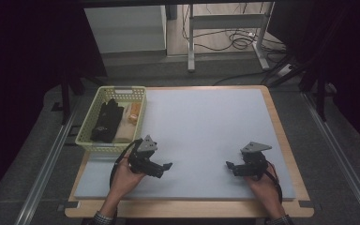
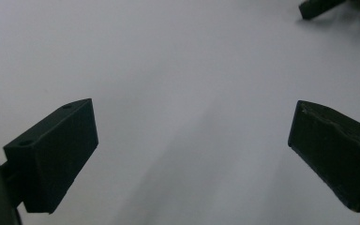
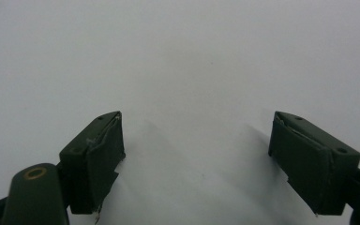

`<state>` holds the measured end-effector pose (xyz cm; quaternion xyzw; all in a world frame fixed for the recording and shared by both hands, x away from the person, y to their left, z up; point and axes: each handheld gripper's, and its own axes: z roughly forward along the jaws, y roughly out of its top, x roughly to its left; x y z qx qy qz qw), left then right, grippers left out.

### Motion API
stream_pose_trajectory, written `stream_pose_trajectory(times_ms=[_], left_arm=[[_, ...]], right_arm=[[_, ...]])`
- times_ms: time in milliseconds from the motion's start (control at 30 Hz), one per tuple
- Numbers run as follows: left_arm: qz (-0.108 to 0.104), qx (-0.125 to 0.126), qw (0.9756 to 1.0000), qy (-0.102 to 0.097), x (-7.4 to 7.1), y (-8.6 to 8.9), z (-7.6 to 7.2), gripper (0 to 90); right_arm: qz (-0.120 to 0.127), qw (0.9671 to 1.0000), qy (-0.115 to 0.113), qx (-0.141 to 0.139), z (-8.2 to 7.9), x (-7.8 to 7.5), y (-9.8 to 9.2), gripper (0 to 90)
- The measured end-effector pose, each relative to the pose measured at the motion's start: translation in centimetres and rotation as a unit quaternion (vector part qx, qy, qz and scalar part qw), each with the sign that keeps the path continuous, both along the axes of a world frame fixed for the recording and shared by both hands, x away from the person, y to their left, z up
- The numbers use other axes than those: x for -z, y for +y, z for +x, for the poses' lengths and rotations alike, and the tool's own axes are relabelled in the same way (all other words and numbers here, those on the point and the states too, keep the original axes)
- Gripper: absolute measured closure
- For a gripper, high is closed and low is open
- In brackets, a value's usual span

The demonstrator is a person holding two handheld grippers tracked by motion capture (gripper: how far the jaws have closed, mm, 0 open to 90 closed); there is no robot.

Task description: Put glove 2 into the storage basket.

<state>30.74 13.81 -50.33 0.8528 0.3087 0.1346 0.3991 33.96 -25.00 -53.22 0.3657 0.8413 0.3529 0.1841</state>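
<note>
While both grippers rest low on the pale mat [image 1: 206,136] that covers the bench [image 1: 288,150], nothing lies between either pair of fingers: the left gripper [image 1: 165,167] has its fingers [image 2: 56,154] spread wide over bare mat, and the right gripper [image 1: 230,166] likewise has its fingers [image 3: 96,159] spread apart with only mat beyond them. The things nearest to the work sit in the yellow basket [image 1: 86,140] at the mat's far left corner: a black bundle [image 1: 107,121], perhaps gloves or cloth, lying with its long axis running away from the person along the basket's length, and beside it, toward the mat, a tan packet [image 1: 133,112] and a pale flat item [image 1: 124,135] that I cannot identify. The relation that matters is that the basket lies just beyond and to the left of the left hand [image 1: 126,177], almost touching the gripper's rear plate, while the left gripper's fingers point the other way, rightward toward the mat's middle. The right gripper is well apart from the basket, across the mat, its fingers aimed inward to the left. My judgement is that the left hand is the natural one to reach in, and it would have to swing its fingers round toward the basket and line them across the bundle's narrow width.
</note>
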Motion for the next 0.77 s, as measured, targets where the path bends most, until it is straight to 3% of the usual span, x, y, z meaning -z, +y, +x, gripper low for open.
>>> stream_pose_trajectory(times_ms=[167,333,467,767], left_arm=[[0.010,0.004,0.9998,0.016,2.1,-0.3,-0.3,2.0],[0.010,0.004,0.9997,0.024,3.2,-0.4,-0.4,2.1],[0.037,0.001,0.9987,0.034,4.5,-0.8,-0.4,2.1],[0.035,-0.001,0.9987,0.038,4.5,-0.8,-0.3,1.7]], right_arm=[[0.000,1.0000,0.000,0.000,0.0,0.0,0.0,18.0],[0.000,1.0000,0.000,0.000,0.0,0.0,0.0,18.0],[0.000,1.0000,0.000,0.000,0.0,0.0,0.0,17.9],[0.000,1.0000,0.000,-0.001,0.0,0.0,0.0,18.0]])
